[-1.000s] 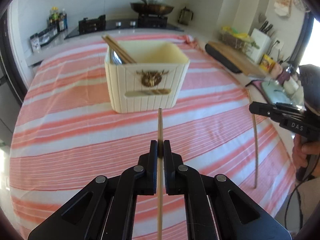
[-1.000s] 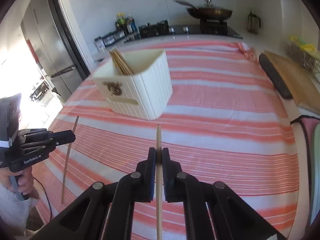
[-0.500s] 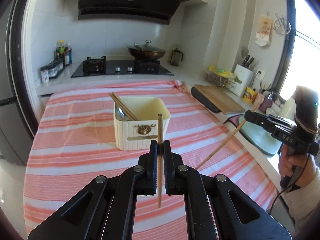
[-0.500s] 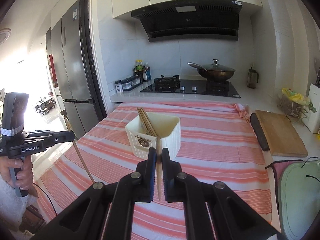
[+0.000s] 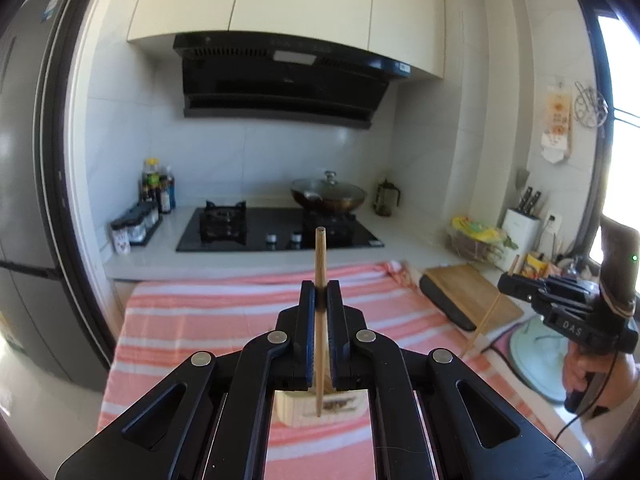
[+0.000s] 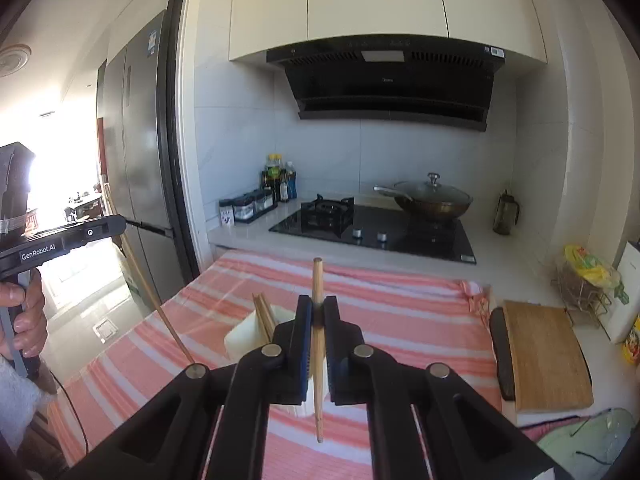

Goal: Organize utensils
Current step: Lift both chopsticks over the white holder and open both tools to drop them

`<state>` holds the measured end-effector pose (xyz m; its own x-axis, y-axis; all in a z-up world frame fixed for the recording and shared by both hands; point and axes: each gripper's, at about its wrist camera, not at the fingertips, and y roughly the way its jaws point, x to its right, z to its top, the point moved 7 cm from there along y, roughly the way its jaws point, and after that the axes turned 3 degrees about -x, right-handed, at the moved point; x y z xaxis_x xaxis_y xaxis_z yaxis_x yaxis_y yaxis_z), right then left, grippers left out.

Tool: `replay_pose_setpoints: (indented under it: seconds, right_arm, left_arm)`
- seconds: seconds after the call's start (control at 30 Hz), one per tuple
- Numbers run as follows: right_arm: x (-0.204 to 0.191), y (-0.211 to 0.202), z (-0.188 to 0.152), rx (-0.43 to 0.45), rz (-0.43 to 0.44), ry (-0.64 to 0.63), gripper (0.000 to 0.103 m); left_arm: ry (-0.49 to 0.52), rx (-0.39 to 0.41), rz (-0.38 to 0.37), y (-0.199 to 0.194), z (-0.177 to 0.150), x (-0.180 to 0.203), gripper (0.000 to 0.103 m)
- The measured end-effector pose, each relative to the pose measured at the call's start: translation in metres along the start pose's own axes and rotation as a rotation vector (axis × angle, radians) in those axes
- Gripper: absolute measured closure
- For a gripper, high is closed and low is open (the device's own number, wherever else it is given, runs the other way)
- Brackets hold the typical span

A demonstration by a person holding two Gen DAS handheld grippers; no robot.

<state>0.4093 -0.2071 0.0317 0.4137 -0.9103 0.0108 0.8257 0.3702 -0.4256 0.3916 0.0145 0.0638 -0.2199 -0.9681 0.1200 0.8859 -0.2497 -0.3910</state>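
Left gripper (image 5: 320, 294): jaws closed on a chopstick (image 5: 320, 264), which stands near upright between the pads. Right gripper (image 6: 318, 308): jaws likewise clamped on a second chopstick (image 6: 318, 280), near upright. Both point slightly below level. A hand (image 6: 24, 312) grips the left handle; another hand (image 5: 580, 372) grips the right.

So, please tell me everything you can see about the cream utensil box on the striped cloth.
The cream utensil box looks like ribbed plastic, open at the top, standing upright on the striped cloth. Two brown chopsticks lean inside it, their ends above the rim. In the left wrist view its front shows a dark gold ornament. The fingers of both grippers hide most of it in each view; nothing visibly touches it from outside.
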Motion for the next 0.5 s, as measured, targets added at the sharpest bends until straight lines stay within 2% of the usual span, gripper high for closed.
replay_pose_setpoints:
  seconds: [0.13, 0.27, 0.37, 0.5]
  right_arm:
    - [-0.005, 0.02, 0.037, 0.086, 0.006, -0.012, 0.097]
    - [-0.018, 0.054, 0.048, 0.119, 0.018, -0.035, 0.097]
    - [-0.024, 0.095, 0.037, 0.076, 0.006, -0.074, 0.097]
    - [-0.022, 0.161, 0.001, -0.081, -0.01, -0.093, 0.097]
  left_arm:
    - [-0.026, 0.022, 0.039, 0.04, 0.015, -0.01, 0.1]
    - [-0.074, -0.026, 0.061, 0.091, -0.002, -0.025, 0.1]
    - [-0.116, -0.112, 0.073, 0.127, -0.028, -0.038, 0.1]
    - [-0.152, -0.233, 0.075, 0.162, -0.063, -0.051, 0.1]
